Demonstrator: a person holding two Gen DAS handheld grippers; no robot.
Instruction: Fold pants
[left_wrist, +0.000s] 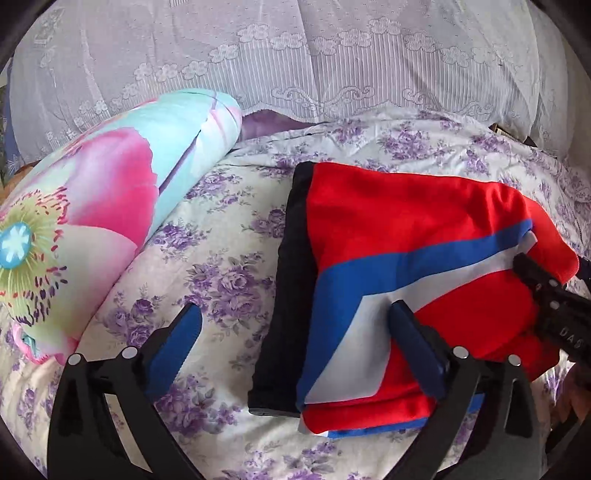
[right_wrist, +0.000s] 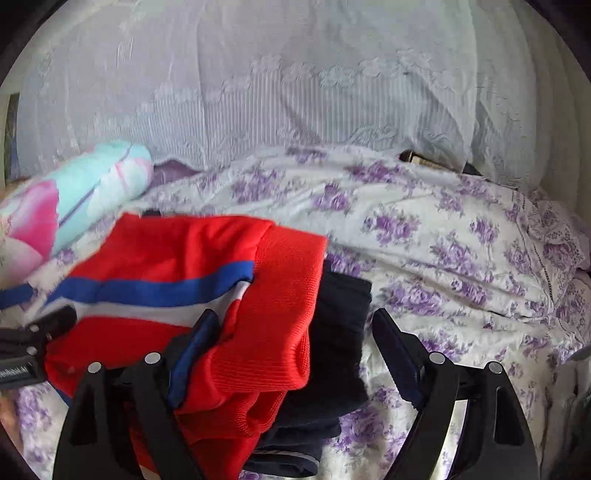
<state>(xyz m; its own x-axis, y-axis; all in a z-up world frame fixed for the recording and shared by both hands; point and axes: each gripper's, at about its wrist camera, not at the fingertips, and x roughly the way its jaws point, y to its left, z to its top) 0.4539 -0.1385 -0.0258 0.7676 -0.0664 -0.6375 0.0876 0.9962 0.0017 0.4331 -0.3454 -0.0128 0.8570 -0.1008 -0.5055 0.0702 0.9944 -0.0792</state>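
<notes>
The pants (left_wrist: 399, 229) are red with blue and white stripes and a dark navy part (left_wrist: 284, 295), lying folded on the flowered bedspread (left_wrist: 221, 266). My left gripper (left_wrist: 295, 314) is open just above them, its right finger (left_wrist: 417, 347) over the stripes, its left finger over the bedspread. In the right wrist view the pants (right_wrist: 207, 258) lie in a bundle with the red ribbed waistband (right_wrist: 280, 314) on top and the navy part (right_wrist: 340, 332) to the right. My right gripper (right_wrist: 291, 328) is open around that end. Each gripper shows at the edge of the other's view.
A rolled quilt (left_wrist: 110, 206) with a big pink flower print lies to the left of the pants. A white lace curtain (left_wrist: 295, 55) hangs along the far side of the bed. Bedspread stretches to the right (right_wrist: 461, 258).
</notes>
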